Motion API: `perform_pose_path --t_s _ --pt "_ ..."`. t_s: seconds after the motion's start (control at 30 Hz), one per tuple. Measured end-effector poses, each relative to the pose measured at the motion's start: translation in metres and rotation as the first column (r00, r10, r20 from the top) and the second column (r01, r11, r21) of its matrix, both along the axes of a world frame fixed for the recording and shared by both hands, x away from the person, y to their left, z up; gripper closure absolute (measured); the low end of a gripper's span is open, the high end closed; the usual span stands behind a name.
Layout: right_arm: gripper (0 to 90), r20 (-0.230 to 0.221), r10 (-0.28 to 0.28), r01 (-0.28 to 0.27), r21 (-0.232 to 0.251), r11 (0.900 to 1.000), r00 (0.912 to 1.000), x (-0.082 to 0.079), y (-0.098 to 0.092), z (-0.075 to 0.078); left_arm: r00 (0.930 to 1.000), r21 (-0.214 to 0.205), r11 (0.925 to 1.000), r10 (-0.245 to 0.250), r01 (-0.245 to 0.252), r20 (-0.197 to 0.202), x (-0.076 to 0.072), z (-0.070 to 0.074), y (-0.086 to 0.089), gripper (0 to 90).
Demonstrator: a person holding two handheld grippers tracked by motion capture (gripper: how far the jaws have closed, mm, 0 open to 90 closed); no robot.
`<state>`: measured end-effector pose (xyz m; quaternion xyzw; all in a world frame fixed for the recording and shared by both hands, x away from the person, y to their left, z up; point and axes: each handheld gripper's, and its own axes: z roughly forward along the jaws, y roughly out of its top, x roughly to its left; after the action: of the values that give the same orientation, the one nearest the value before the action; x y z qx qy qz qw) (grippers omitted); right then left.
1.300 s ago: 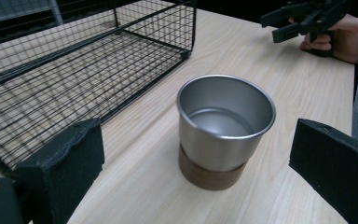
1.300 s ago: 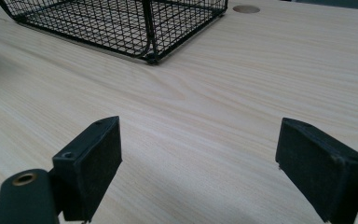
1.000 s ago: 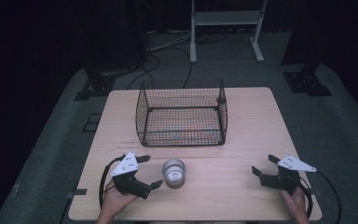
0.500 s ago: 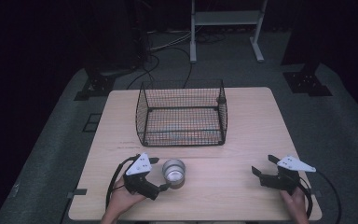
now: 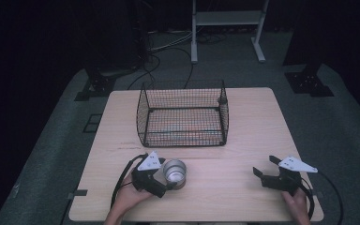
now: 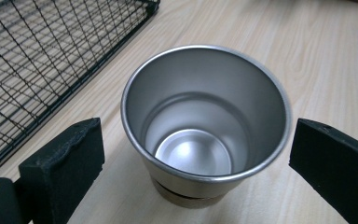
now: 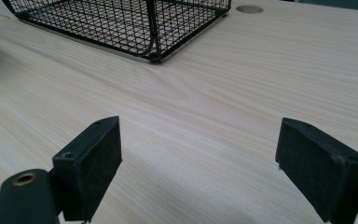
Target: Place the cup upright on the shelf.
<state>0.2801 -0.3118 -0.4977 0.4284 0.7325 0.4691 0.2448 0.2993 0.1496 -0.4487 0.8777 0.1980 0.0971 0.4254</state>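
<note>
One steel cup [image 6: 205,135] between left hand-held gripper's [image 6: 193,158] jaws.

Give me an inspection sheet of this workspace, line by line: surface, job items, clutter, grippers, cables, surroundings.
Surface: light wooden table, bare grain, one round hole near a far corner.
Job's things: steel cup upright, empty, near the front edge; black wire basket empty, at mid-table beyond the cup.
Clutter: nothing seen.
Grippers: left hand-held gripper open, jaws either side of the cup, gaps visible on both sides; right hand-held gripper open over bare table, holding nothing.
Cables: black cable loops from the left hand-held gripper; more cables on the floor.
Surroundings: grey carpet, white stand, dark backdrop.
</note>
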Motion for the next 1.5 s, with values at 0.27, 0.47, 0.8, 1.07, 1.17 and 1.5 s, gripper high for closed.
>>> perform_pose_path --t_s 0.27,0.47,0.8,1.07,1.17,1.5 --pt "13.6 0.001 0.003 -0.003 -0.001 1.0 1.0 0.0 0.0 0.0 0.9996 0.021 0.9997 -0.013 0.013 -0.023 0.005 -0.004 -0.007 2.1" --pt "13.6 0.001 0.004 -0.004 0.001 1.0 1.0 0.0 0.0 0.0 0.9969 0.021 0.9989 -0.042 0.043 -0.067 0.012 -0.01 -0.016 2.2" --pt "13.6 0.0 0.006 -0.006 0.004 1.0 1.0 0.0 0.0 0.0 0.9939 0.021 0.9964 -0.08 0.082 -0.076 0.016 -0.008 -0.02 10.7" --pt "13.6 0.001 0.007 -0.007 0.005 1.0 1.0 0.0 0.0 0.0 0.9941 0.031 0.9957 -0.085 0.087 -0.068 0.016 -0.008 -0.021 14.1" --pt "13.6 0.001 0.007 -0.007 0.006 1.0 1.0 0.0 0.0 0.0 0.9942 0.036 0.9953 -0.088 0.09 -0.062 0.016 -0.007 -0.021 14.7" --pt "13.6 0.001 0.008 -0.008 0.005 1.0 1.0 0.0 0.0 0.0 0.9934 0.035 0.9947 -0.094 0.097 -0.065 0.017 -0.005 -0.023 15.4"
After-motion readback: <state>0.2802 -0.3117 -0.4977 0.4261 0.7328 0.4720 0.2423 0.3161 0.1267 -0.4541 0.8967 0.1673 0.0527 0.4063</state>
